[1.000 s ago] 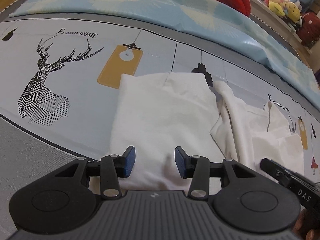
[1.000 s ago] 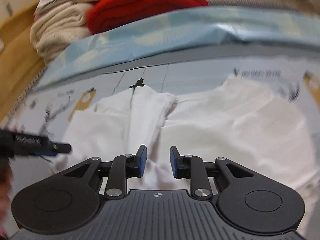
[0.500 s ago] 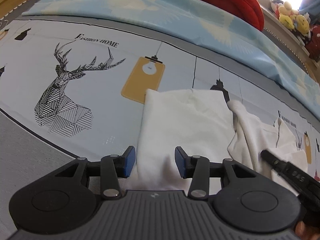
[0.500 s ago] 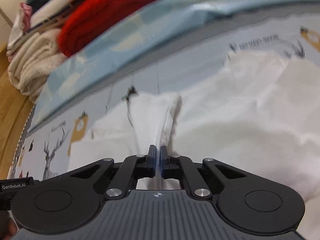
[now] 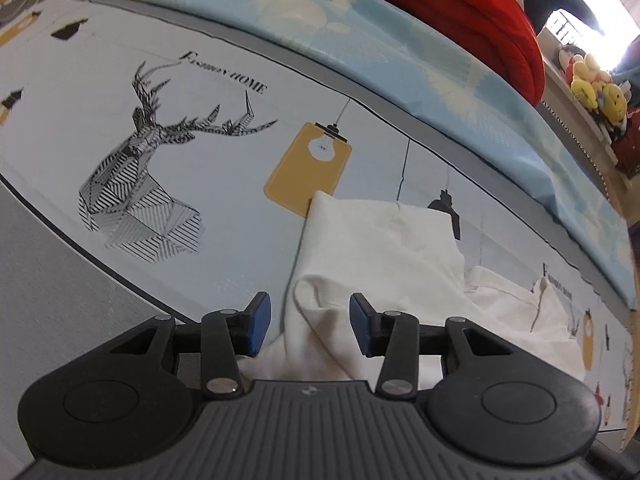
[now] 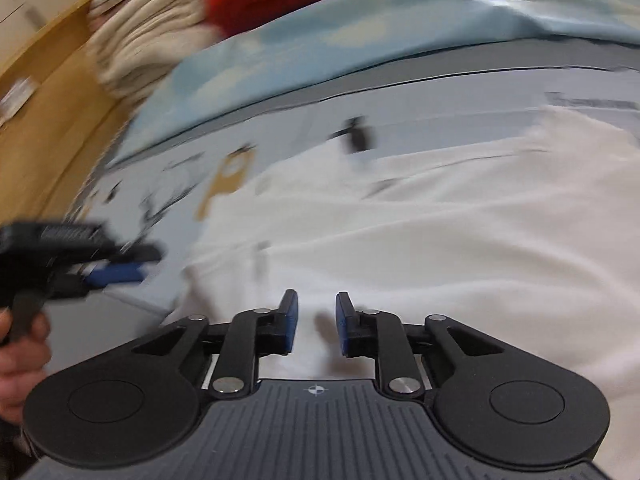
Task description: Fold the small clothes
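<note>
So the left tool (image 5: 306,326) is sitting roughly half open at the bottom middle of the left wrist view, with a raised fold of the white garment (image 5: 384,248) bunched up between the blue pads (image 5: 258,322), but the pads aren't pinching it, there's a gap on both sides. The right tool (image 6: 314,322) in its own view has a narrower gap, its jaws have just been opening, and there's only flat white cloth under the gap, nothing gripped as far as I can see. That view is pretty motion-blurred though. The garment (image 6: 440,240) fills most of the right half of the right wrist view, and in the left view it runs from center toward the lower right, part folded into a neat rectangle and the rest rumpled. You can also spot the left tool (image 6: 116,272) at the left edge of the right wrist view, with a person's hand (image 6: 20,356) on its grip down in the lower left. All of it lies on a bed sheet (image 5: 200,184) printed with a geometric deer (image 5: 140,184), a yellow lightbulb tag (image 5: 308,168) and some lettering. Further back there's a light blue blanket (image 5: 400,52), a red blanket (image 5: 460,8) upper right, cream folded towels (image 6: 148,40) upper left in the right view, and plush toys (image 5: 596,88) on a ledge at the far right.
</note>
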Demonstrator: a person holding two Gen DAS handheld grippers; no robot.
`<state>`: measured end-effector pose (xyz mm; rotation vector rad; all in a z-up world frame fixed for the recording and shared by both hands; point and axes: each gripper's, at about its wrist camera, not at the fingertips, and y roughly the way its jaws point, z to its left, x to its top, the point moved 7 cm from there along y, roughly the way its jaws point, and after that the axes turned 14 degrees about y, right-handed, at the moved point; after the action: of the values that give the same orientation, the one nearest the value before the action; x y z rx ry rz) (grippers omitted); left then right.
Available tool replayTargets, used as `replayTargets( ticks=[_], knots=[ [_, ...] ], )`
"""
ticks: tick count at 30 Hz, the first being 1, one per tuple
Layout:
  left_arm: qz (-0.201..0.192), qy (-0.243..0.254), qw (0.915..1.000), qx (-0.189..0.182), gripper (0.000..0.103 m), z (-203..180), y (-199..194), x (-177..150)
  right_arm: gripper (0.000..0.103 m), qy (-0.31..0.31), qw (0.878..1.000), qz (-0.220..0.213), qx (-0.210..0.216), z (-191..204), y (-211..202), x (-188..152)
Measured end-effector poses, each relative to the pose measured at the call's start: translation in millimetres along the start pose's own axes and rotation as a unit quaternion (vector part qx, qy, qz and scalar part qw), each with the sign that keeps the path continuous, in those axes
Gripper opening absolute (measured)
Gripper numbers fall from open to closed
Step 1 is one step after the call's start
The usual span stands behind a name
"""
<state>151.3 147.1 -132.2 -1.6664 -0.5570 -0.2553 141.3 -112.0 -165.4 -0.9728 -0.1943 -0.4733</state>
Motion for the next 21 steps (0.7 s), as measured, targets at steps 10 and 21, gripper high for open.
replayTargets(
  ticks=[10,21],
  knots=[
    [0.030,-0.016,0.9969,-0.071,0.048,-41,27,-16,0.027,0.100,0.985,-0.097,-0.100,-76,-51,40],
    [0.038,0.110,0.9923,0.044,0.011,-83,53,-29,0.027,0.231,0.953,-0.090,-0.174,-155,-70,37]
  ],
)
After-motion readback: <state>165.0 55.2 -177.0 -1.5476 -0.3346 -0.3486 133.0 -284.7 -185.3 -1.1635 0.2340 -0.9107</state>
